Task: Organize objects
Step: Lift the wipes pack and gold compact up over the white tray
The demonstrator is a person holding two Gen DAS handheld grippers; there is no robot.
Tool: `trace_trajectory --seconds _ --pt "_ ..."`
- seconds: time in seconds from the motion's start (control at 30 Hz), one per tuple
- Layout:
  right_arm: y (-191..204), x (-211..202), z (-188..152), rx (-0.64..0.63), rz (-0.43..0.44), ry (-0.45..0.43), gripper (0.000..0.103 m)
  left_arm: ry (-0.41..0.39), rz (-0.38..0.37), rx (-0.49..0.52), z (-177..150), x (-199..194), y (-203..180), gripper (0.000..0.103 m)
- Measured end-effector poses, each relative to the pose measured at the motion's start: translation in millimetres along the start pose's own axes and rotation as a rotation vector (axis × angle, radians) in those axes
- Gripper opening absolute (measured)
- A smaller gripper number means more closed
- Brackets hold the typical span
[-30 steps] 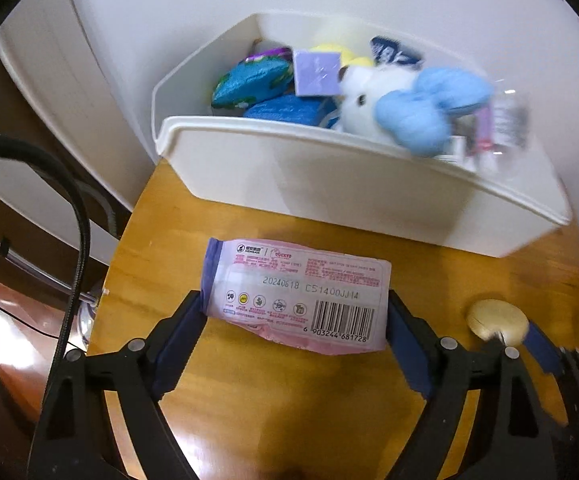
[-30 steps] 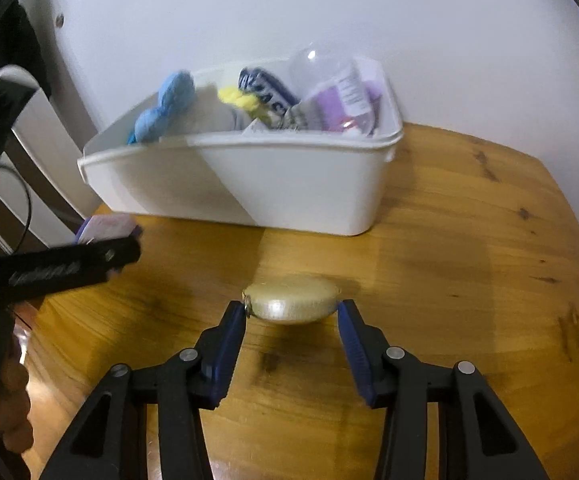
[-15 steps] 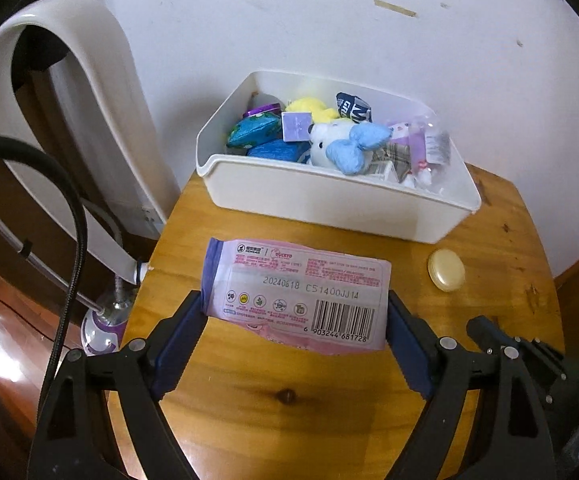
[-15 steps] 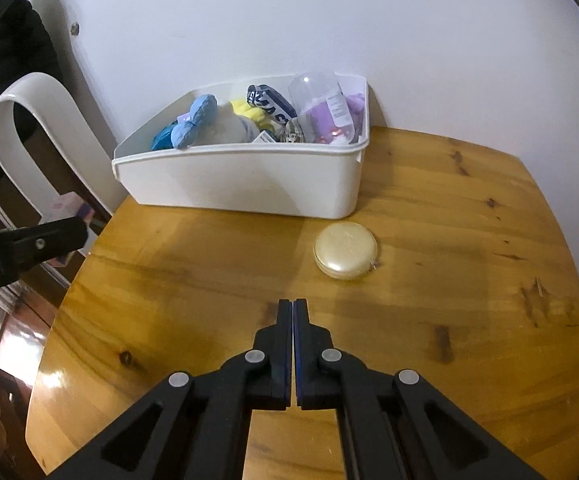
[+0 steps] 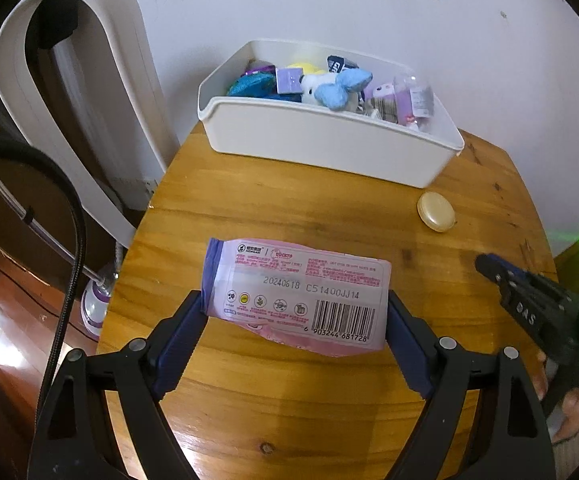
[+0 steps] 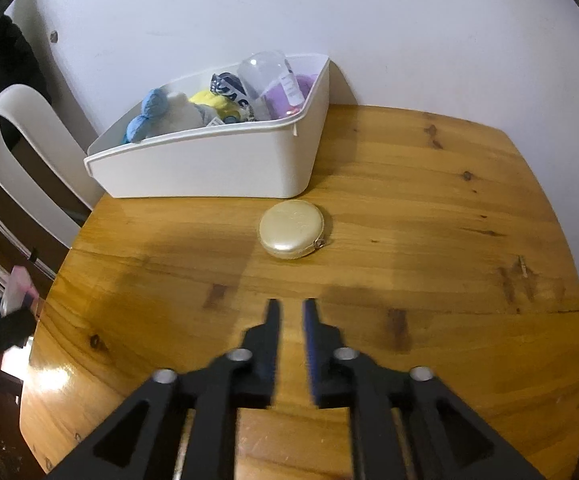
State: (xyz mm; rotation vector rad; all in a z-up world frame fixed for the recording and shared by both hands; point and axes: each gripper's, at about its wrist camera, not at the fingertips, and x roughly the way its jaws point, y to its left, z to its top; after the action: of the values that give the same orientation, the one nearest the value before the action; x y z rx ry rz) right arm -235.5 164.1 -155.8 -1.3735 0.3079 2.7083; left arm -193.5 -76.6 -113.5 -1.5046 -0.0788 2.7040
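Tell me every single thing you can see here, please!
Wooden table: one, honey brown, under everything.
White bin: one, at the table's back edge by the wall, full of small things.
Plush toy: one, white with a blue bow, in the bin.
Clear bottle: one, purple label, at the bin's right end.
Round case: one, pale gold, flat on the table just in front of the bin.
Pink packet: one, pink and purple with a barcode, held above the table.
White curved stand: one, left of the table.
Left gripper: black with blue pads, clamped on the pink packet.
Right gripper: black, jaws slightly apart, empty, short of the round case.
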Motion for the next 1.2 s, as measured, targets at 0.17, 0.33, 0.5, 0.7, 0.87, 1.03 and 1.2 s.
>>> trace_trajectory --seconds 0.17,0.33,0.5,0.7,0.87,1.03,1.2 --pt "0.3 11.1 8.1 -0.018 0.001 -0.005 0.044 0.005 -0.007 0.0 -0.9 3.4 -3.4 0.087" --pt "4.2 23.7 20.3 -0.049 -0.009 -0.014 0.062 0.024 -0.024 -0.003 -3.6 10.2 -5.8 0.087" --pt "8.3 43.5 36.6 -0.088 -0.029 -0.007 0.064 0.048 -0.029 -0.008 -6.8 18.0 -4.5 0.087" --pt "16.9 71.4 43.2 -0.136 -0.054 0.037 0.064 0.061 -0.031 -0.023 -7.4 23.1 0.5 0.088" --pt "20.9 80.3 42.8 -0.146 -0.071 0.038 0.064 0.072 -0.032 -0.028 -7.7 27.8 0.7 0.087" --pt "20.9 80.7 41.9 -0.156 -0.074 0.038 0.056 0.082 -0.037 -0.028 -8.8 30.5 -1.5 0.087" --pt "26.6 69.3 39.4 -0.173 -0.067 0.017 0.056 0.077 -0.042 -0.029 -7.8 28.9 -3.6 0.087"
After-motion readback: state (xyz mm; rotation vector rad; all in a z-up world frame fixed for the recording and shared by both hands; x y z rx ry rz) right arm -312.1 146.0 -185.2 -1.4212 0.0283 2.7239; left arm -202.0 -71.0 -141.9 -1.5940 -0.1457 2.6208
